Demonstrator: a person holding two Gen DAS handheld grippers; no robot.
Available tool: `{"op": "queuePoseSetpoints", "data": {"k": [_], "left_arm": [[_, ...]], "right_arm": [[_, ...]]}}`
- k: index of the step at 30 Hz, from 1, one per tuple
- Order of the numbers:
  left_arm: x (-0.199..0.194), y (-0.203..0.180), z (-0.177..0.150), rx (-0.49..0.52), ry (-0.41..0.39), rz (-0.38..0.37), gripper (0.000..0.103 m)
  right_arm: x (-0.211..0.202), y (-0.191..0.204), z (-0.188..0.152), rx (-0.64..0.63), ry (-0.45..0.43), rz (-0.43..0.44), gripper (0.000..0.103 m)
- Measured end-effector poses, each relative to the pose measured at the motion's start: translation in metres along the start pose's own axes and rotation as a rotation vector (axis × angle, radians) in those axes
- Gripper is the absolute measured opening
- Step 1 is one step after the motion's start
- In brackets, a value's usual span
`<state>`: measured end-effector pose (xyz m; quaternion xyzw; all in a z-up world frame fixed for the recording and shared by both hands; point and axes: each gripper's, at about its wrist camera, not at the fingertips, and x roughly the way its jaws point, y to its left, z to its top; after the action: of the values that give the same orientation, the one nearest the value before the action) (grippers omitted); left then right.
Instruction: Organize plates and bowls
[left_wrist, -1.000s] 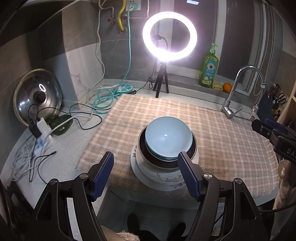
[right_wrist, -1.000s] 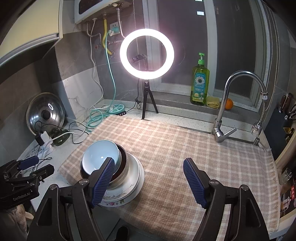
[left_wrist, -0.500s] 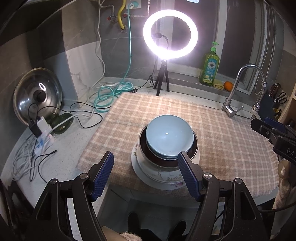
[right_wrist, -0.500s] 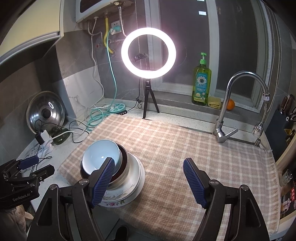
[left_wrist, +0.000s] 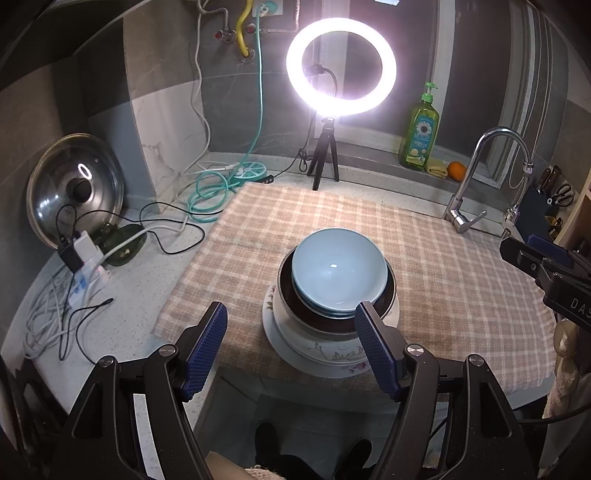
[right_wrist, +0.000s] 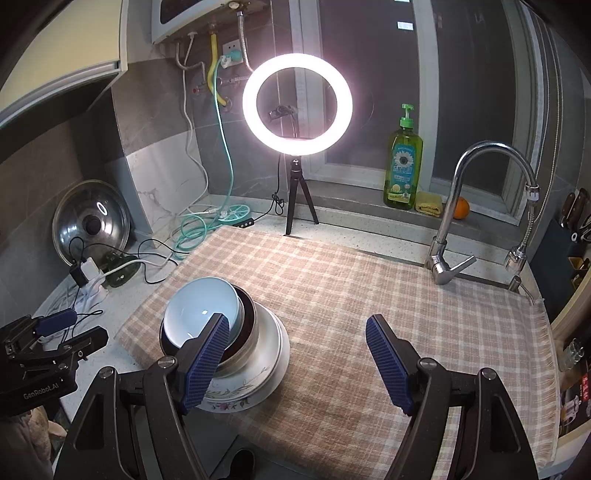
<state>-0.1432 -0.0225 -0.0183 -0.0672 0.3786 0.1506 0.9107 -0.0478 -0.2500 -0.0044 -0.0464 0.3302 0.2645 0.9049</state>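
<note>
The dishes are nested, largest lowest, so the stack sits stable: a pale blue bowl (left_wrist: 339, 273) in a dark bowl (left_wrist: 334, 322) on a floral plate (left_wrist: 325, 356), just ahead of the left gripper (left_wrist: 291, 345). Both grippers are held wide apart and empty; the stack lies left of the right gripper (right_wrist: 293, 360).

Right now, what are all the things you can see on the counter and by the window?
bowl: one, light blue, top of the stack
dark bowl: one, brown inside, under the blue one
plates: white, flowered, bottom of stack; count unclear
cloth: one, checked tan, under the stack
ring light: one, lit, on a tripod behind the cloth
soap bottle: one, green, windowsill
orange: one, windowsill
tap: one, silver, right
pot lid: one, steel, leaning left
cables: several, left
left gripper: open, empty
right gripper: open, empty
</note>
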Motion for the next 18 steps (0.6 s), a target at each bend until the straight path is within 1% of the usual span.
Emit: {"op": "queuePoseSetpoints", "data": {"k": [18], "left_arm": [[0.0021,-0.0009,0.0006,0.004,-0.001,0.004,0.071]], "right_arm": [[0.004,-0.0043,-0.0017,0.004,0.009,0.002,0.073]]}}
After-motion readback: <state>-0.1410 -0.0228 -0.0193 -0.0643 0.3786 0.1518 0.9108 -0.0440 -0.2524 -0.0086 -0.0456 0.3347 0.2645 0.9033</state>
